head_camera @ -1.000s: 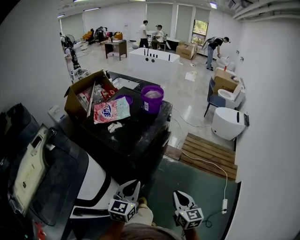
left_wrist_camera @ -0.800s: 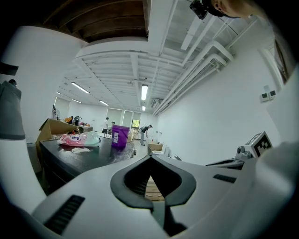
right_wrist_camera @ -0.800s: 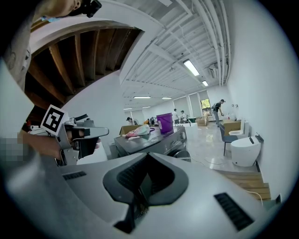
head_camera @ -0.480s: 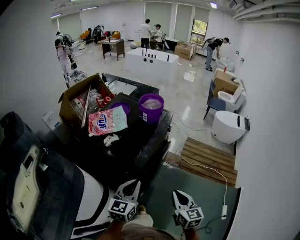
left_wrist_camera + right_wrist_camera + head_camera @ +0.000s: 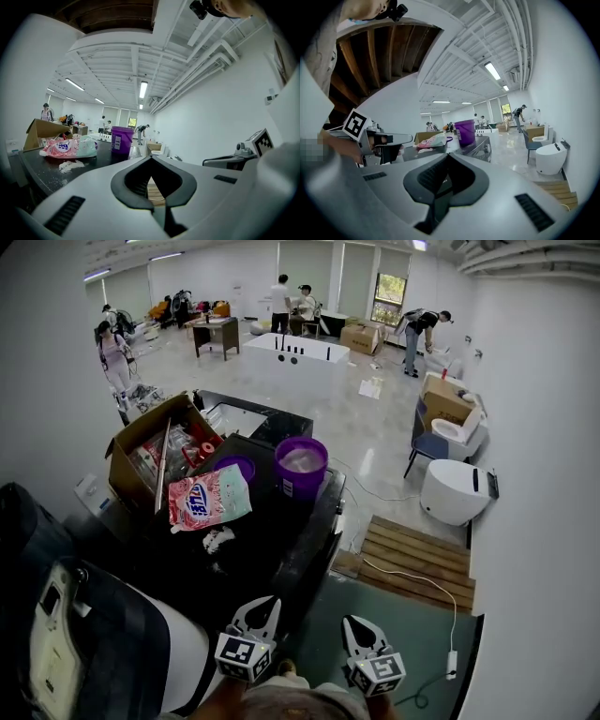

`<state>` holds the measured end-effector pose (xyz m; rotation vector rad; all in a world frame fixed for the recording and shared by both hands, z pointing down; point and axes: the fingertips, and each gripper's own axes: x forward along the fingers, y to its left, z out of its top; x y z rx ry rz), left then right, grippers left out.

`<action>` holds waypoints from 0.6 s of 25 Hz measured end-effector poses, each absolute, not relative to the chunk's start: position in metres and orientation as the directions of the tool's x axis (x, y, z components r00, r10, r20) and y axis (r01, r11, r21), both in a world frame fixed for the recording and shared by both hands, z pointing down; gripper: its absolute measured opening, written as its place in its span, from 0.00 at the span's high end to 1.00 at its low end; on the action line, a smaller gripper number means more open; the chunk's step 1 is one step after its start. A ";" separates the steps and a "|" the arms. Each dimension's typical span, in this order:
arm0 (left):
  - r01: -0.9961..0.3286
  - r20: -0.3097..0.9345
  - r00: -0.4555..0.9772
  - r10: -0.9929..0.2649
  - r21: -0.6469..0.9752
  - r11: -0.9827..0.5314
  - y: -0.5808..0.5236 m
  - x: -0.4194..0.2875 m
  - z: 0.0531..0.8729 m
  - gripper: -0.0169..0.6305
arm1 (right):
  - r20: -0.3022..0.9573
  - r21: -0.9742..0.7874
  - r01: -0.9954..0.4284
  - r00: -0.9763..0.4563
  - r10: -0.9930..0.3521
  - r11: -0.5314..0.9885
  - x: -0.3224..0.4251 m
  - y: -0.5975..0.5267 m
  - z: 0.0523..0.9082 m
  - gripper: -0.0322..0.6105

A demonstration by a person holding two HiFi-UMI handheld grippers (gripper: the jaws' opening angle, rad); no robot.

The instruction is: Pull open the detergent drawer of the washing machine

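Observation:
The black washing machine point(image 5: 281, 532) stands ahead of me, its top loaded with things. I cannot make out its detergent drawer in any view. My left gripper point(image 5: 265, 603) and right gripper point(image 5: 352, 623) hang side by side at the bottom of the head view, short of the machine's near corner. Both are shut and empty. In the left gripper view the left gripper point(image 5: 151, 161) points along the machine's dark top point(image 5: 37, 171). The right gripper point(image 5: 447, 156) looks past the machine's front point(image 5: 482, 146).
On the machine stand a purple bucket point(image 5: 301, 463), a pink detergent bag point(image 5: 208, 498), a cardboard box point(image 5: 141, 451) and spilled white powder point(image 5: 217, 539). A wooden pallet point(image 5: 417, 559), a white toilet point(image 5: 455, 491) and a cable point(image 5: 450, 662) lie to the right. People stand far back.
Both grippers have travelled level towards the black machine, still shut. The machine and its load have slid lower and leftward in the head view. A person has appeared at the far left.

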<state>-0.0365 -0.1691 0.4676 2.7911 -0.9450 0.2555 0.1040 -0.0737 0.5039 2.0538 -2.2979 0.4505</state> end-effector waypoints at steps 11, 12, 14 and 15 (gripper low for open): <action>-0.635 0.189 0.772 -0.607 0.186 -0.750 -0.180 -0.015 0.466 0.94 | 0.202 -0.200 -0.969 -0.185 -0.962 0.144 0.119 -0.085 0.496 0.94; -0.642 0.191 0.766 -0.614 0.188 -0.743 -0.179 -0.014 0.466 0.94 | 0.200 -0.202 -0.967 -0.194 -0.960 0.154 0.120 -0.086 0.495 0.94; -0.653 0.192 0.757 -0.625 0.188 -0.733 -0.179 -0.012 0.465 0.94 | 0.197 -0.204 -0.964 -0.210 -0.958 0.170 0.124 -0.089 0.496 0.93; -0.657 0.190 0.753 -0.630 0.187 -0.730 -0.179 -0.011 0.465 0.94 | 0.196 -0.205 -0.963 -0.217 -0.956 0.177 0.126 -0.090 0.498 0.91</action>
